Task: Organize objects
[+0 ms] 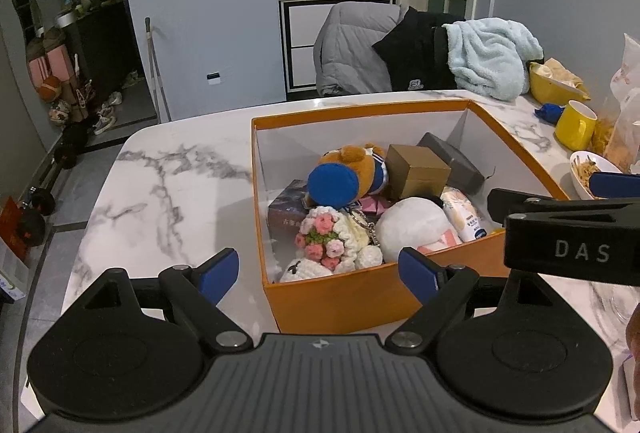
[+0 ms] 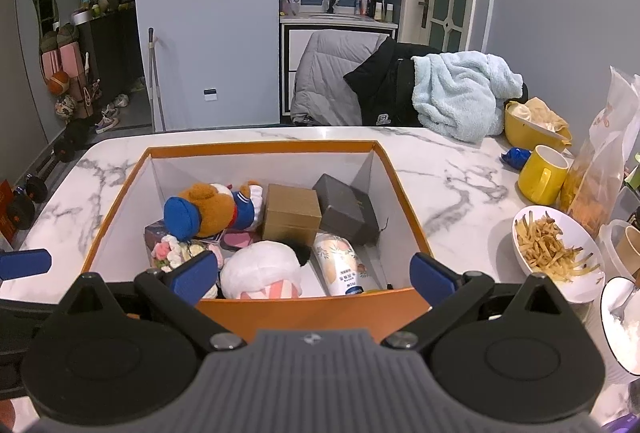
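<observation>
An orange box (image 1: 340, 297) (image 2: 320, 309) stands on the marble table. Inside lie a brown bear plush with a blue hat (image 1: 348, 173) (image 2: 208, 211), a tan box (image 1: 418, 169) (image 2: 292, 215), a grey box (image 1: 456, 161) (image 2: 346, 209), a white plush (image 1: 416, 223) (image 2: 260, 269), a crochet flower bouquet (image 1: 324, 239) (image 2: 168, 251) and a bottle (image 1: 464, 213) (image 2: 340, 265). My left gripper (image 1: 318, 273) is open and empty at the box's near wall. My right gripper (image 2: 312, 277) is open and empty at the same wall, and also shows in the left wrist view (image 1: 560, 217).
At the right stand a yellow mug (image 2: 542, 175), a yellow bowl (image 2: 532, 131), a white dish of fries (image 2: 556, 253), snack bags (image 2: 604, 161) and a plate (image 2: 624, 329). Clothes (image 2: 456, 97) hang over chairs behind the table. The table edge (image 1: 100, 193) curves at the left.
</observation>
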A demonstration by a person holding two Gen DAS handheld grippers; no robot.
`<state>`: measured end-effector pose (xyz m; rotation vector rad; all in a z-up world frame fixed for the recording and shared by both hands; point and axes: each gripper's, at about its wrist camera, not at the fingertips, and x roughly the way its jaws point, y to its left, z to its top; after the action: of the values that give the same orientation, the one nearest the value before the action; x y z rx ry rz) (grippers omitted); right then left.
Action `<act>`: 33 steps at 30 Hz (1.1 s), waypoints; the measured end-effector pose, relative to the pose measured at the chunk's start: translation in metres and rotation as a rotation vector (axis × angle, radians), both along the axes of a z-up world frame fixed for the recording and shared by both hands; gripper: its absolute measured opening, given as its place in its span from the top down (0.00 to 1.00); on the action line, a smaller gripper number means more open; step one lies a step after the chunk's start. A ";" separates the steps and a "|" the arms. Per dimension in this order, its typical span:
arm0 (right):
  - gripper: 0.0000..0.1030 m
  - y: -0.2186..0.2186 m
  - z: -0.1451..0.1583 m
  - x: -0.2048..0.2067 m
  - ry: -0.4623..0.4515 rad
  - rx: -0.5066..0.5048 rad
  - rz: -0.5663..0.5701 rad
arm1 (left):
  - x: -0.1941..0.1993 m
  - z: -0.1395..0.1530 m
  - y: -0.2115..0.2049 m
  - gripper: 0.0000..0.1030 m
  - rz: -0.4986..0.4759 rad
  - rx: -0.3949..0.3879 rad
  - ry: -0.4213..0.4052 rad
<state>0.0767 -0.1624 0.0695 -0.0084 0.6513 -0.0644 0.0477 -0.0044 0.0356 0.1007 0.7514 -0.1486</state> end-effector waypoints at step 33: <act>0.01 0.001 -0.007 0.000 0.019 0.008 -0.004 | -0.006 0.002 -0.007 0.00 -0.040 0.005 -0.010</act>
<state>0.0768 -0.1616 0.0626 0.0002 0.6705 -0.0653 0.0415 -0.0111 0.0373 0.1209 0.7400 -0.1839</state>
